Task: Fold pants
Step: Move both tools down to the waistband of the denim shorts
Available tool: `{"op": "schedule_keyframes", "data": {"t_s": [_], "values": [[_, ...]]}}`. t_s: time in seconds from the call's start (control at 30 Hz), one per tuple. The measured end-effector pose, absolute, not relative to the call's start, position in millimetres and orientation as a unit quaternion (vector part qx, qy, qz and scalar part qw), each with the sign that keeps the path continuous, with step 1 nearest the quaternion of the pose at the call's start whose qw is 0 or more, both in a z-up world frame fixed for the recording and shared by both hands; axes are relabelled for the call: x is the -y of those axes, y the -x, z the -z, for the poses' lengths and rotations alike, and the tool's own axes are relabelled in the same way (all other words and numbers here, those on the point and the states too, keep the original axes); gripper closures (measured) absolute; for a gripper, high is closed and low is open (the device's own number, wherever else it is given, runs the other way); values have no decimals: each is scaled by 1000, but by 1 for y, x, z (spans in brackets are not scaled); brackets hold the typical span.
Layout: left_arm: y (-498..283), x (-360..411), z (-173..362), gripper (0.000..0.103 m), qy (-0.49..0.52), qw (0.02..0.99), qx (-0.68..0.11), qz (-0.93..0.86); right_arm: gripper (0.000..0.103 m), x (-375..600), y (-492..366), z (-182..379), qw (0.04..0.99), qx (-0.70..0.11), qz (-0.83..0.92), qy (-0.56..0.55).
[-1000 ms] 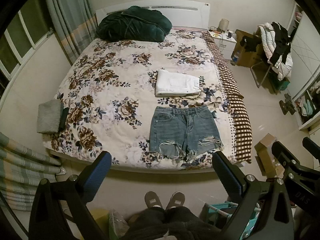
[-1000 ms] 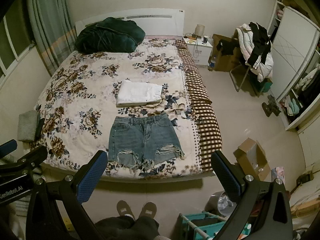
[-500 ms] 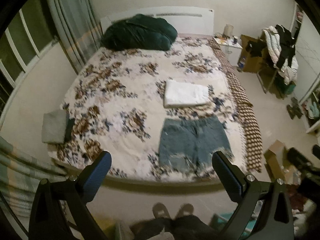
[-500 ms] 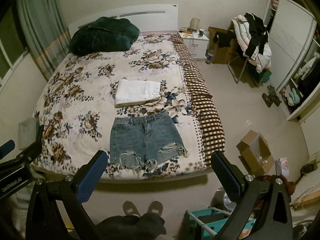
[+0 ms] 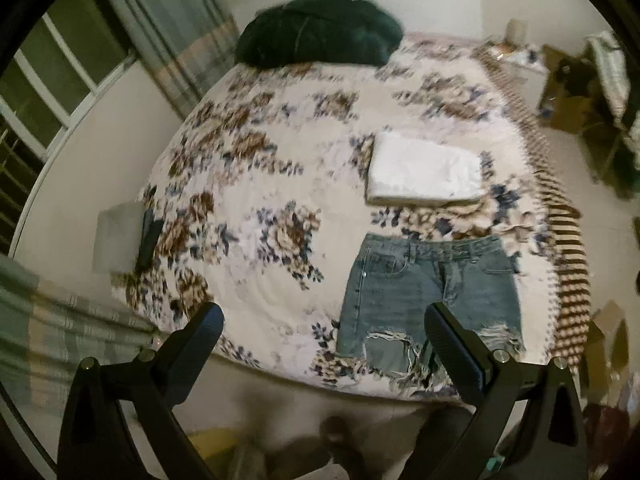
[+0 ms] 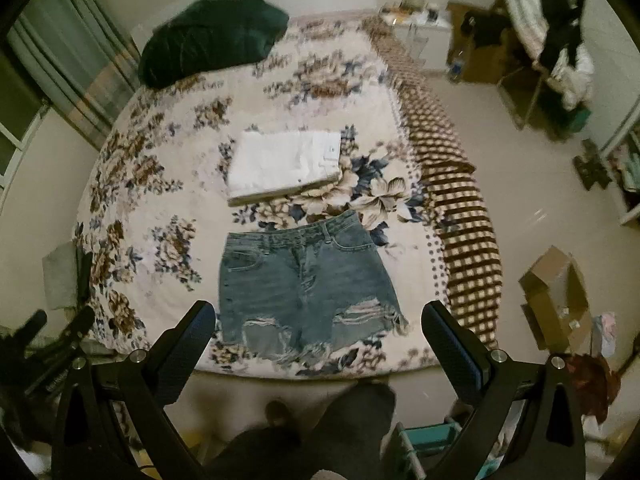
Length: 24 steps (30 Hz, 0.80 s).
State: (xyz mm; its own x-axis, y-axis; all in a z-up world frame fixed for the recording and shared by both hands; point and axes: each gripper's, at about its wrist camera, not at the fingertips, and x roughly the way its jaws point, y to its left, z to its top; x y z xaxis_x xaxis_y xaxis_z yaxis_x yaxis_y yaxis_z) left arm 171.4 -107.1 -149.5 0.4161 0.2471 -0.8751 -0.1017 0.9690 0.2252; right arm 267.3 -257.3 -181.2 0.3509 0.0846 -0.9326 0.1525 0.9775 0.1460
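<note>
You're on the approach, nothing grasped yet. The shorts (image 6: 304,284) lie flat and unfolded near the foot edge of the bed (image 6: 160,184), waistband away from you, frayed hems toward you. Left gripper (image 5: 324,336) hangs with fingers spread wide, empty; right gripper (image 6: 318,334) the same, wide apart over the hems. Next, I'd say, bring both down to one side of the shorts, pinch waistband and hem, and carry that side across. Count: one pair of denim shorts, one folded white garment (image 6: 286,164) just beyond it, one dark green bundle (image 6: 212,40) by the headboard.
</note>
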Motion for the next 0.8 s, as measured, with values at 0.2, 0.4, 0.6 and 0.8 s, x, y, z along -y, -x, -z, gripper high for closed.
{"op": "schedule_keyframes", "data": {"t_s": [0.2,0.4,0.6,0.8], "values": [[-214,196,276,0,-33,779,-616,-110,0,353,-367,300,788,-612,-12,-70],[-223,318,415,0,1,726,-687,-31,0,442,-409,414,758,-649,-9,-58],[-216,382,533,0,-13,684,-728,-41,0,487,-412,498,732,-678,-31,-66],[-214,368,566,31,37,686,-725,-53,0,459,-431,557,707,-697,-103,-55]]}}
